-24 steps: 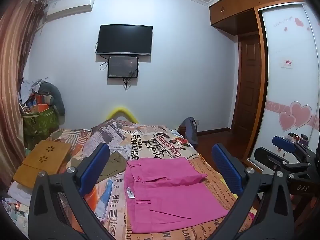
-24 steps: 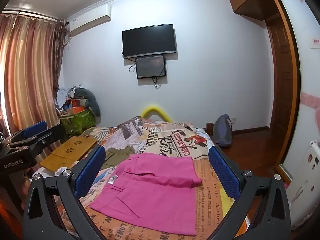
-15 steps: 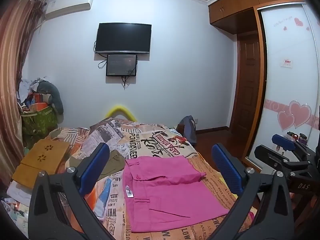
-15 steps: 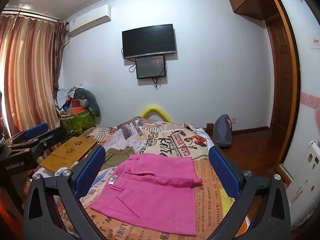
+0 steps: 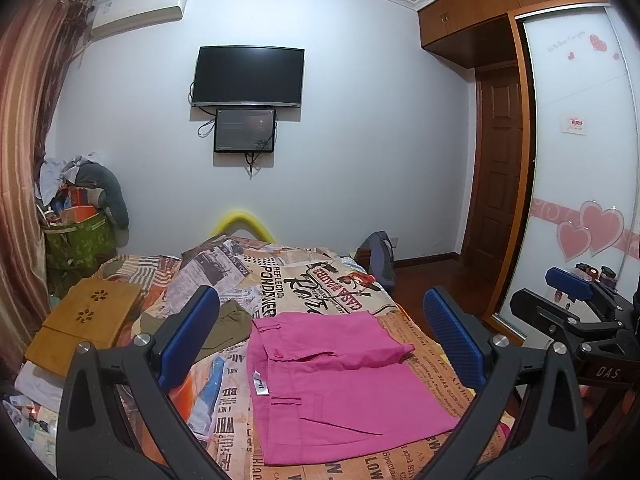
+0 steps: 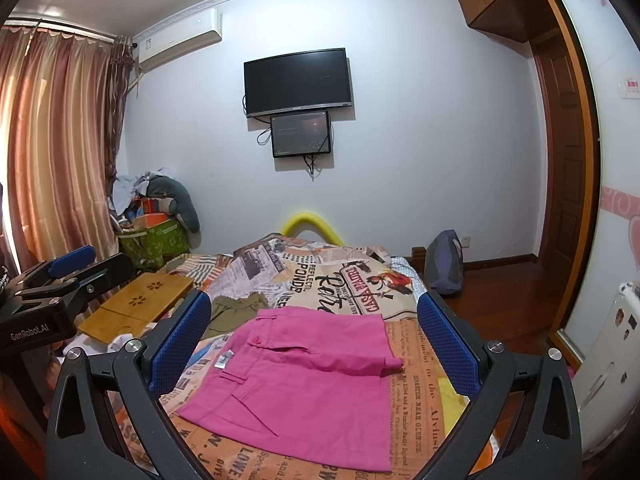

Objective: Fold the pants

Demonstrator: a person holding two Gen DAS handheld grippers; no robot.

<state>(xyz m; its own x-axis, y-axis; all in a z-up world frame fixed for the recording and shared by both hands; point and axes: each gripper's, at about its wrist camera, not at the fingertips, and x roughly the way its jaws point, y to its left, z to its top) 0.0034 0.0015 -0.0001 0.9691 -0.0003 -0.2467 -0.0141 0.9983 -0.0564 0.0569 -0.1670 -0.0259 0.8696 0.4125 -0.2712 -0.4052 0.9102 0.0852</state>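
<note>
Pink pants (image 5: 340, 384), smooth woven cloth, folded into a flat near-rectangle, lying ahead of and below both tools on newsprint-patterned bedspread (image 5: 288, 280) (one flap doubled over the top edge)
Olive garment (image 5: 224, 326) crumpled just past left pad
Green bag (image 6: 154, 240) stuffed with clutter, far left
Left gripper (image 5: 320, 336) and right gripper (image 6: 314, 338): jaws spread wide, empty, tilted slightly down over the bed

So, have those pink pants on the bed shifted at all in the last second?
No. The pink pants lie in the same folded shape on the bedspread, their top edge still just below the same printed lettering, with both grippers open above them.
</note>
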